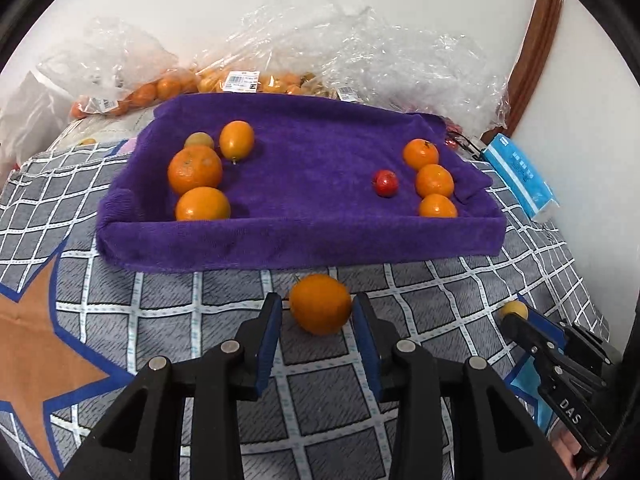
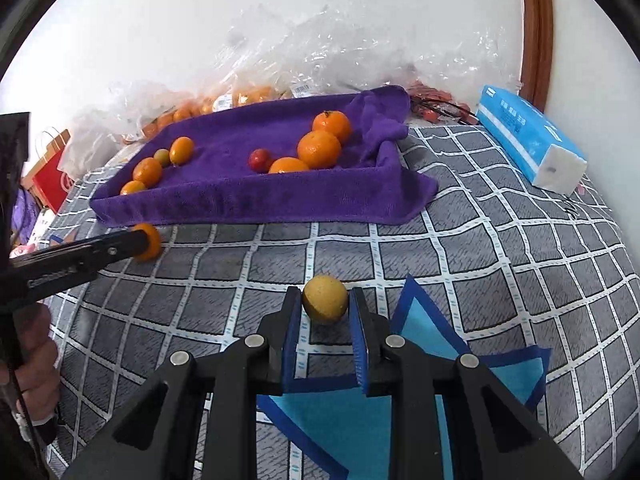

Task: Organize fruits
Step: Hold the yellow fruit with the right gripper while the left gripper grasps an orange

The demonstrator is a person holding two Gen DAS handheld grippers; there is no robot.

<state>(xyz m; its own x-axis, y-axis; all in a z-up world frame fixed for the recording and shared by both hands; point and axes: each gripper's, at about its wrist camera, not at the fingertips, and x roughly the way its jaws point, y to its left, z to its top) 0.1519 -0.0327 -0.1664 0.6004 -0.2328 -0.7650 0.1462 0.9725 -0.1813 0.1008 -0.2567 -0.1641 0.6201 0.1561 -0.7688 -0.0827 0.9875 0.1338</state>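
Checked bedspread (image 1: pixel 168 312); purple tray (image 1: pixel 304 236) holds oranges, one red fruit (image 1: pixel 386 183).

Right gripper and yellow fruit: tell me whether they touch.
Touching. The right wrist view shows the right gripper with both pads pressed against the yellow fruit, no gap.

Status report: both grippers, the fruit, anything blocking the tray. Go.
Left gripper shut on orange. Right gripper shut on yellow fruit. Purple tray ahead, fruit grouped both ends, middle free. Nothing blocking.

Looks like someone's bedroom: a bed with a checked quilt (image 2: pixel 460 240), tissue pack (image 2: pixel 528 140), shopping bags (image 1: pixel 320 48) against the wall.
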